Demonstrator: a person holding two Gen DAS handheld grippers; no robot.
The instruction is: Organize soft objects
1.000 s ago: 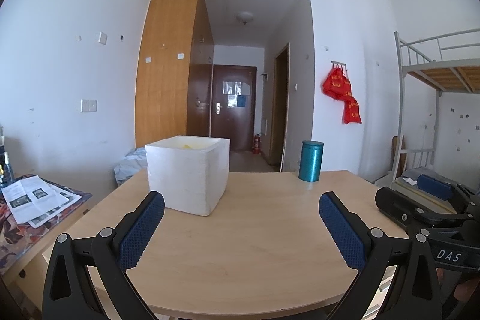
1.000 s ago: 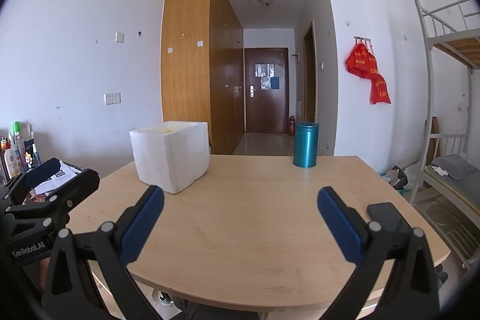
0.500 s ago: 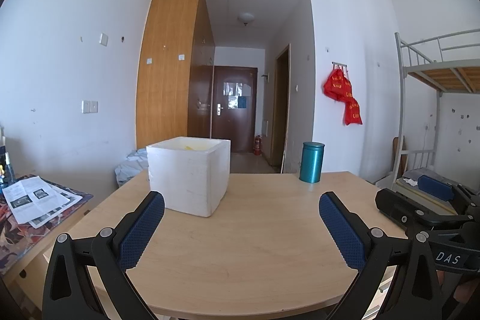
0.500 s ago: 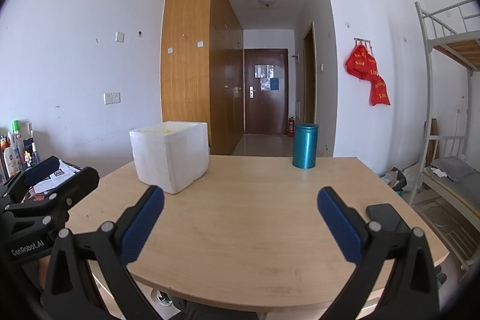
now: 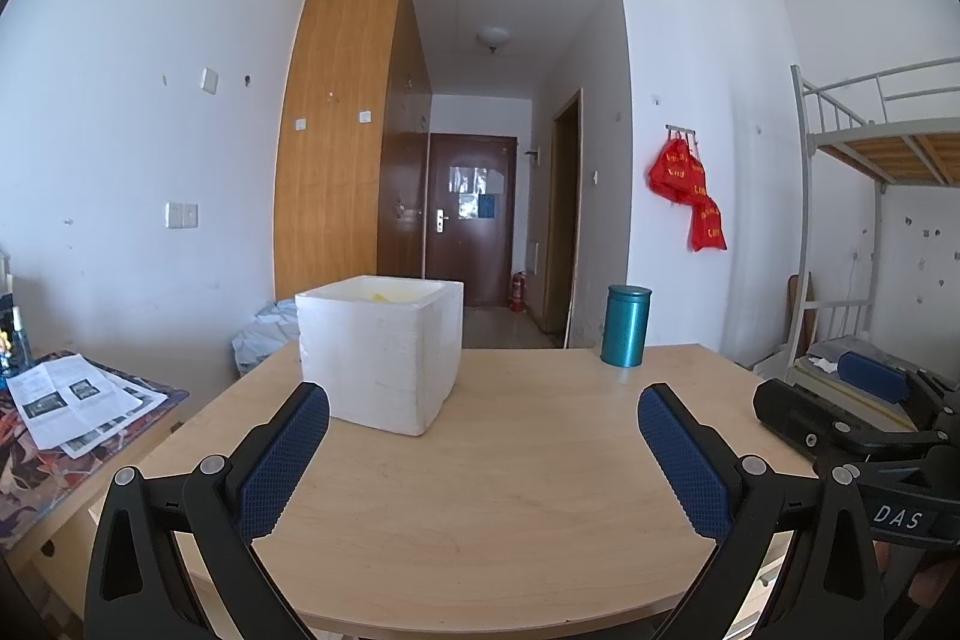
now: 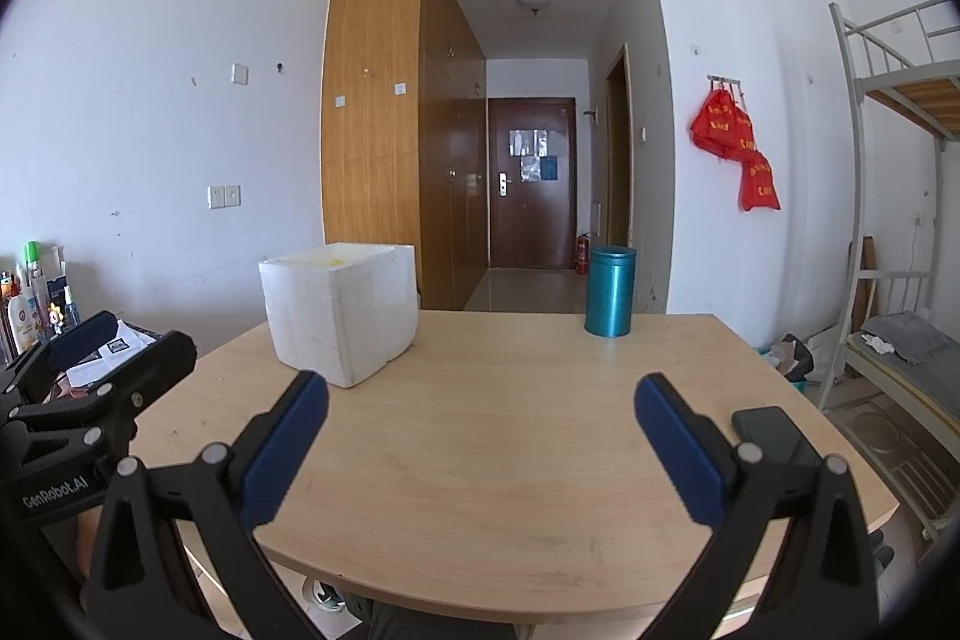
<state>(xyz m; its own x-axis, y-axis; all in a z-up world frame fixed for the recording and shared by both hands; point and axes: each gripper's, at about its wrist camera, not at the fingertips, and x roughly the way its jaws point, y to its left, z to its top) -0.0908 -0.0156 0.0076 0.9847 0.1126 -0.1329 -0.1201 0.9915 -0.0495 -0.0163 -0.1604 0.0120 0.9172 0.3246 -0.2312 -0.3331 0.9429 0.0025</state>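
Left wrist view: the left gripper is hovering over the near part of the wooden table, its blue fingers spread wide apart and gripping nothing.
Right wrist view: the right gripper is also hanging with fingers wide apart, nothing between them.
Surroundings: a teal canister is standing upright ahead and right of the right gripper, well apart from it; a black phone is lying just right of its right finger.
In the way: nothing is sitting between either gripper and the box.
Container: a white foam box is standing ahead and slightly left of the left gripper, one corner turned toward the cameras, its mouth facing up.
Contents: something yellow is showing just above the rim; its shape and long axis cannot be told.
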